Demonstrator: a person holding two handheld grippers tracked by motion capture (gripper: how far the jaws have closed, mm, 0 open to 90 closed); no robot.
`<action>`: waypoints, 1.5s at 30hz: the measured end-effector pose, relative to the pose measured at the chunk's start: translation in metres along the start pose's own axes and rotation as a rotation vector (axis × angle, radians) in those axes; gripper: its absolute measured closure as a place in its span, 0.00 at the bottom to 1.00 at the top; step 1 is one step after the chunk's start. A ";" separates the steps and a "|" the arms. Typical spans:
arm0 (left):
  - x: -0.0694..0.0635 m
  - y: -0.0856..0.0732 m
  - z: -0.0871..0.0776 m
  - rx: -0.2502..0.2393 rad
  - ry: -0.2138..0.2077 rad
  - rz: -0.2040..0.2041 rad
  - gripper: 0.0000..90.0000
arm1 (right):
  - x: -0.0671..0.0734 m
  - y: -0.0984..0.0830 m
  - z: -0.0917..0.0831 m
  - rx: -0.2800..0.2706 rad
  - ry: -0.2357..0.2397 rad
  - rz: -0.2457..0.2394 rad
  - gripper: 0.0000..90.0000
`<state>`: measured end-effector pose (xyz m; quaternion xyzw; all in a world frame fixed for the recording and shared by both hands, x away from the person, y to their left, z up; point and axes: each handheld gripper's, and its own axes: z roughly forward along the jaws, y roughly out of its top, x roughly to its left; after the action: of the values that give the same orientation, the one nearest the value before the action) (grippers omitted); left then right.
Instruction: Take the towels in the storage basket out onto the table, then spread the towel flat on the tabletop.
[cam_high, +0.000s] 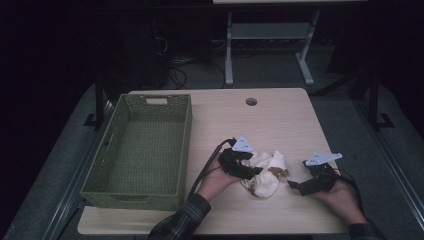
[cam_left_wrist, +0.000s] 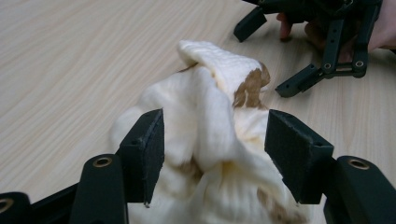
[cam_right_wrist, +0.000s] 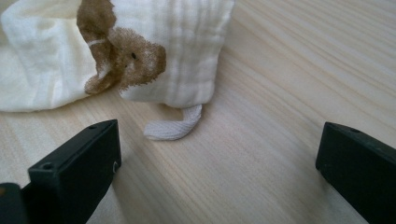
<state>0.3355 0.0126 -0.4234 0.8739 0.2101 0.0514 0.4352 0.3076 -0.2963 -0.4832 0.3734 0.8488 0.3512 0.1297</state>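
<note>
Item: cream cloth (cam_high: 265, 175) (brown animal print), crumpled on table (cam_high: 280, 120). My left gripper (cam_left_wrist: 215, 149) fingers straddle it, apart; right gripper (cam_right_wrist: 217, 163) fingers apart, beside it.

a dim room surrounds the light wooden table (cam_high: 280, 115). grey floor (cam_high: 265, 75) and white desk legs (cam_high: 229, 50) fill the upper frame.

The left gripper (cam_high: 248, 171) is resting low with its jaws spread apart, pointing right. The right gripper (cam_high: 296, 186) is sitting just beside it, jaws gaping wide, pointing left.
</note>
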 end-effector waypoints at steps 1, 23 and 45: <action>0.000 -0.003 -0.004 0.001 0.011 -0.005 0.43 | 0.001 0.001 -0.001 0.012 0.005 -0.007 0.02; -0.008 -0.039 -0.002 0.077 0.022 -0.033 0.54 | 0.007 0.026 -0.018 -0.128 0.200 -0.015 0.65; -0.006 -0.037 0.003 0.067 0.018 -0.011 0.99 | -0.007 0.032 -0.022 -0.150 0.175 -0.025 0.99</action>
<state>0.3184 0.0280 -0.4536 0.8864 0.2203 0.0498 0.4040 0.3194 -0.2967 -0.4456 0.3202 0.8326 0.4434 0.0871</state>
